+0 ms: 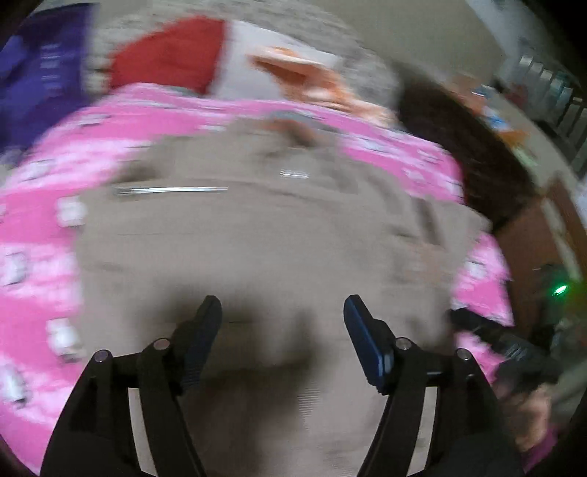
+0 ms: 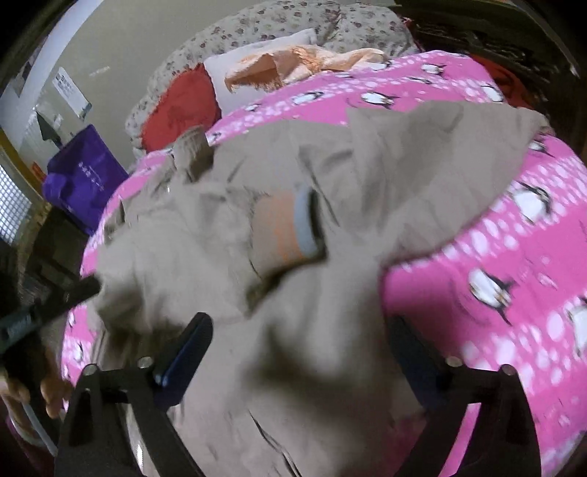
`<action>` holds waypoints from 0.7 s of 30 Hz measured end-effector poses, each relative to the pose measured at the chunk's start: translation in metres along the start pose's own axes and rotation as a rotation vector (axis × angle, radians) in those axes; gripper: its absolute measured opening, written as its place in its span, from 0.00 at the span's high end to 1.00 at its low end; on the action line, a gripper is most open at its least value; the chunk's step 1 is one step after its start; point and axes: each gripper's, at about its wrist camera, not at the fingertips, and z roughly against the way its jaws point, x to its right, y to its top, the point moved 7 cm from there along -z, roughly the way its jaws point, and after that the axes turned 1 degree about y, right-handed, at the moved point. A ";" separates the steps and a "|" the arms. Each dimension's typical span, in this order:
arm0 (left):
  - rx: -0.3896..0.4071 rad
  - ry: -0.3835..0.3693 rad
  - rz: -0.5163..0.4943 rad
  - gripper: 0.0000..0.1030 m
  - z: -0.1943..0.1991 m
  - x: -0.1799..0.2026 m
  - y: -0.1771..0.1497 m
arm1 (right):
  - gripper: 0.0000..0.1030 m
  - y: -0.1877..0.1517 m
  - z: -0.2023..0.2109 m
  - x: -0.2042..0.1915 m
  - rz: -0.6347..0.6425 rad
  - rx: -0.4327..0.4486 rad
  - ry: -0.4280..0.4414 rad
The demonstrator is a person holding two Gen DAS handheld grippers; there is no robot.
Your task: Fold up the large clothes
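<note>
A large tan jacket point(image 1: 264, 242) with silver zips lies spread and creased on a pink penguin-print bed cover point(image 1: 40, 235). My left gripper point(image 1: 283, 317) hovers over the jacket's near part, its jaws apart, with nothing pinched between them. In the right wrist view the same jacket point(image 2: 403, 176) is bunched, showing an orange and grey inner band point(image 2: 293, 227). My right gripper point(image 2: 301, 339) stands wide, and a hump of tan fabric rises between its fingers and partly covers the right one. Each view shows the other gripper at its edge, the right point(image 1: 510, 348) and the left point(image 2: 44, 312).
At the head of the bed lie a red pillow point(image 2: 176, 106), a white pillow point(image 2: 234, 62), a peach cloth point(image 2: 293, 62) and a floral duvet point(image 2: 279, 22). A purple bag point(image 2: 80, 172) stands beside the bed. Dark wooden furniture point(image 1: 539, 249) borders the right side. A hand point(image 2: 22, 389) shows at the lower left.
</note>
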 end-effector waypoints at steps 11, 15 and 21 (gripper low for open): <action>0.009 0.079 0.190 0.33 0.029 -0.106 -0.053 | 0.82 0.038 -0.053 -0.030 -0.046 0.000 0.125; -0.029 0.089 0.167 0.33 0.022 -0.111 -0.074 | 0.83 0.052 -0.006 -0.038 0.026 0.143 0.110; -0.060 0.120 0.082 0.33 -0.003 -0.095 -0.070 | 0.83 0.060 -0.007 -0.028 -0.059 0.110 0.152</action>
